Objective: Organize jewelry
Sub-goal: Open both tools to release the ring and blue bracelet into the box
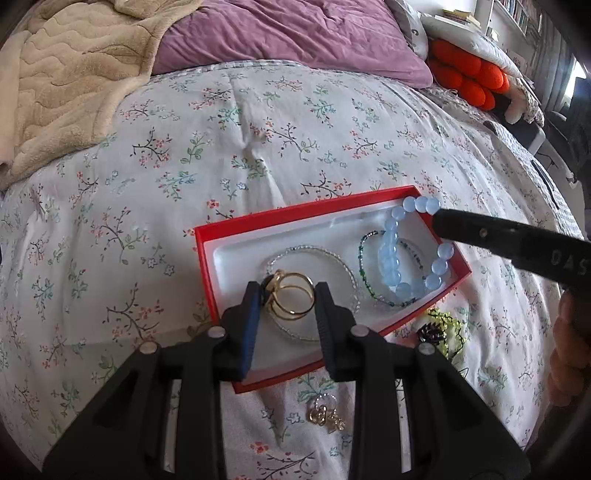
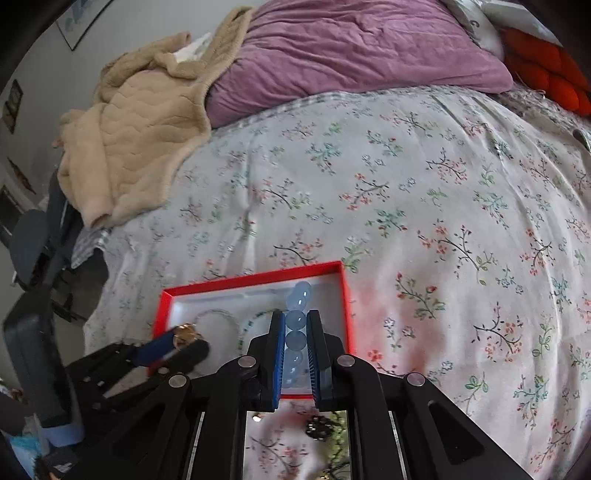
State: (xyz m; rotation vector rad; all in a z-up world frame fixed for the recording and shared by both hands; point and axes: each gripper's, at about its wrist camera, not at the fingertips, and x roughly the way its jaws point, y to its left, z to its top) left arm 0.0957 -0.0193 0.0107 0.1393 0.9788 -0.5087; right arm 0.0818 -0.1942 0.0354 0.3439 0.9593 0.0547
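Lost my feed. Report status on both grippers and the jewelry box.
Left gripper shut on gold rings. Right gripper shut on blue bead bracelet, over red box. Nothing in the way.

You worked over a bed with a floral quilt (image 1: 258, 122), a purple pillow (image 1: 288, 33), a beige fleece blanket (image 2: 136, 129); framed pictures (image 2: 14, 107) hung on the pale wall.

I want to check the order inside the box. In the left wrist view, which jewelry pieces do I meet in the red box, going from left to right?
Gold rings in the left gripper → green bead necklace → blue bead bracelet, its top beads at the right gripper. All over the red box.
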